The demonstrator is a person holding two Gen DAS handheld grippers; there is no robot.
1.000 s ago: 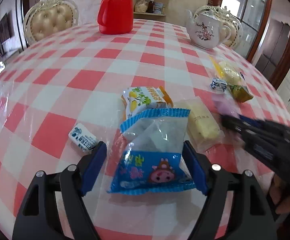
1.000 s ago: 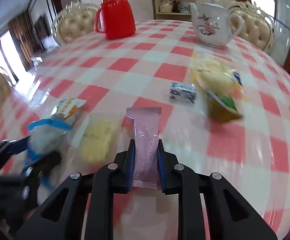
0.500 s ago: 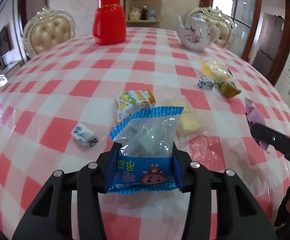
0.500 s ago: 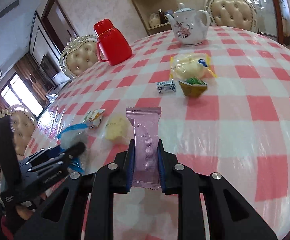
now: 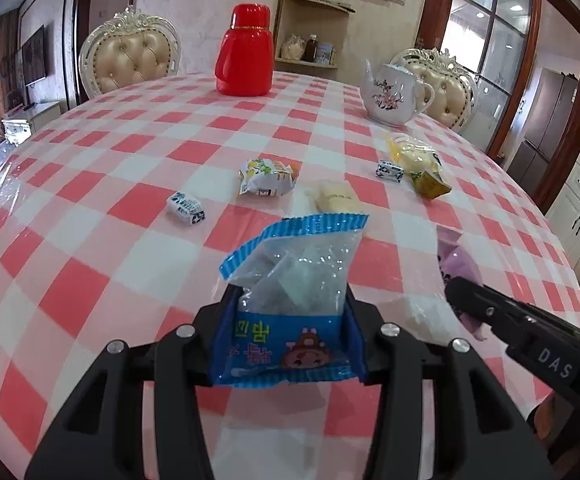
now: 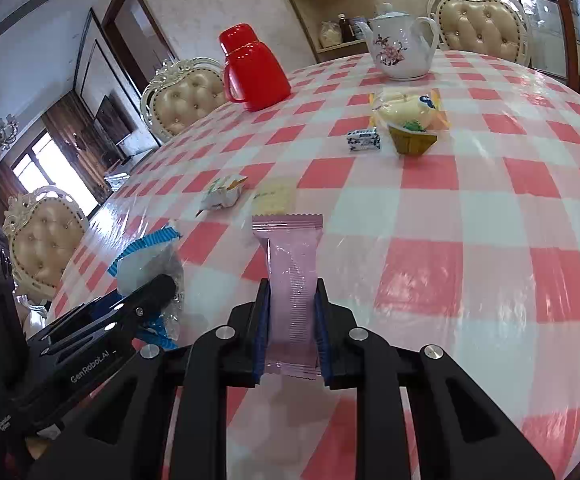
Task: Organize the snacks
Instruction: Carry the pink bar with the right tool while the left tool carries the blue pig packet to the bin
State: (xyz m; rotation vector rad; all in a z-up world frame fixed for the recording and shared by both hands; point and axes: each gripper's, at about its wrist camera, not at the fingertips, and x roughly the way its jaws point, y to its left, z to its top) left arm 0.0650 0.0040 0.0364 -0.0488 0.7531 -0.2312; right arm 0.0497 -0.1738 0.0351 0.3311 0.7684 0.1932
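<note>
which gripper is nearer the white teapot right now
Right, by a slim and uncertain margin. The teapot stands at the table's far side. The right gripper, holding a pink packet, is on that side; the left gripper, holding a blue packet, is beside it.

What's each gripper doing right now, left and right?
Left gripper: shut on the blue snack packet.
Right gripper: shut on the pink wrapper bar.

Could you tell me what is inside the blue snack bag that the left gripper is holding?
Through the clear upper half of the blue snack bag, pale whitish pieces show, too crumpled and glary to identify. The printed blue lower half hides the rest, and the left gripper clamps its sides.
</note>
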